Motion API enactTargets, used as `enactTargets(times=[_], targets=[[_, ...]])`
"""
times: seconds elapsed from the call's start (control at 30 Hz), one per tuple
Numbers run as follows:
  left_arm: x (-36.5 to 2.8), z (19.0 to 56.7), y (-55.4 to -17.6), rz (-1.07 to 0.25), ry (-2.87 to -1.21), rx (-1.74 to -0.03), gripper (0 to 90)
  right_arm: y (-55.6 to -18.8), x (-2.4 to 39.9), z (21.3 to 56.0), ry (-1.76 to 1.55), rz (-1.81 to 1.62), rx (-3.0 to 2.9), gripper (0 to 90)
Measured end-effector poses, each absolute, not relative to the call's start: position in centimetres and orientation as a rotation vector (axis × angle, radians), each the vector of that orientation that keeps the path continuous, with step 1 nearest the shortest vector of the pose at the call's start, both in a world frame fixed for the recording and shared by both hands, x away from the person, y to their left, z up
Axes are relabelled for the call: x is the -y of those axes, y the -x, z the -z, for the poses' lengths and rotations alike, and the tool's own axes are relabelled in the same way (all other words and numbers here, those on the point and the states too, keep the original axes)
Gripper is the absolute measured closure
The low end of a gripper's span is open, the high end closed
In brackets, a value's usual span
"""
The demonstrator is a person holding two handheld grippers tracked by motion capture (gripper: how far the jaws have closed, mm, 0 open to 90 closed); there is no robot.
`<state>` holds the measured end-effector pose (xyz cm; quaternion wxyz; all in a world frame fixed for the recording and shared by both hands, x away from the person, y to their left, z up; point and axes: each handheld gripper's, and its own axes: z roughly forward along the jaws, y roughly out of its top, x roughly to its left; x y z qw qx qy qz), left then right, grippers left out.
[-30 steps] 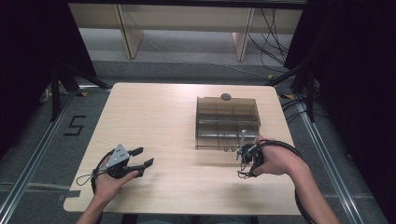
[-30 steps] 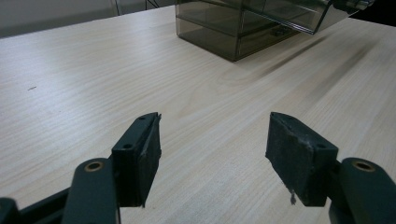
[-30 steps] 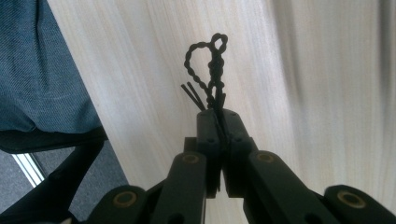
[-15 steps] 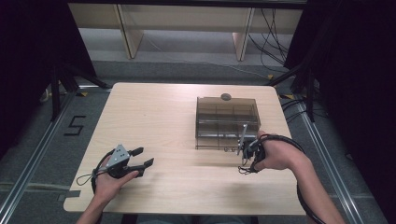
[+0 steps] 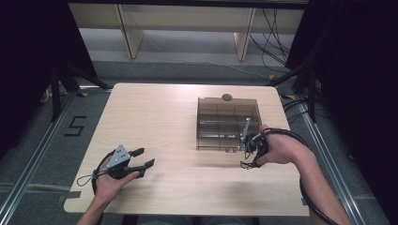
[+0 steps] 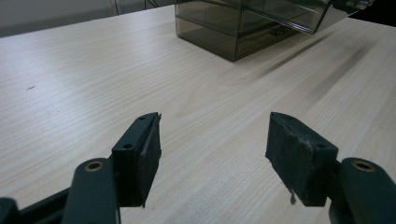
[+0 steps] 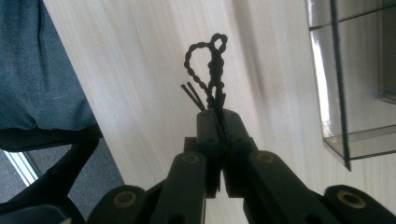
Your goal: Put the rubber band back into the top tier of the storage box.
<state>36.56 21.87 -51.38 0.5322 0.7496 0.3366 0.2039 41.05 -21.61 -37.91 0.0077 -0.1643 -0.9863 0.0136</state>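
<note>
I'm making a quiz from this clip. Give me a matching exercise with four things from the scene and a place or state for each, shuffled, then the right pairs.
Things:
1. left gripper
2. right gripper
3. clear organiser box
4. small round grey object

Places or states:
A. lies at the box's far edge
B. jaws apart, nothing between them
C. stands on the table's right half, divided into compartments
D. jaws shut on a black twisted tie

Pairs: 1-B, 2-D, 3-C, 4-A
</note>
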Motion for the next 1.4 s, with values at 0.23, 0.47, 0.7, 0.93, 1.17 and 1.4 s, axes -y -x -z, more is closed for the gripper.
enactTargets(times=[0.23, 0.47, 0.7, 0.93, 1.17, 1.4], targets=[[-21.9, 51.4, -36.6, -0.487, -1.789, -0.803, 34.8, -41.4, 21.6, 37.5, 0.497, -0.049, 3.086, 88.3], [-22.0, 51.3, -36.5, -0.488, -1.786, -0.802, 34.8, -41.7, 21.6, 37.1, 0.514, -0.050, 3.089, 88.3], [-22.0, 51.3, -36.5, -0.489, -1.785, -0.806, 34.8, -41.9, 21.7, 36.8, 0.521, -0.053, 3.092, 88.3], [-22.0, 51.2, -36.5, -0.493, -1.794, -0.808, 34.8, -42.4, 21.8, 36.6, 0.495, -0.030, 3.091, 88.3], [-22.0, 51.2, -36.5, -0.492, -1.789, -0.810, 34.8, -42.8, 21.9, 36.3, 0.514, -0.038, 3.093, 88.3], [-22.0, 51.2, -36.5, -0.493, -1.788, -0.809, 34.8, -43.2, 21.9, 36.0, 0.524, -0.039, 3.088, 88.3]])
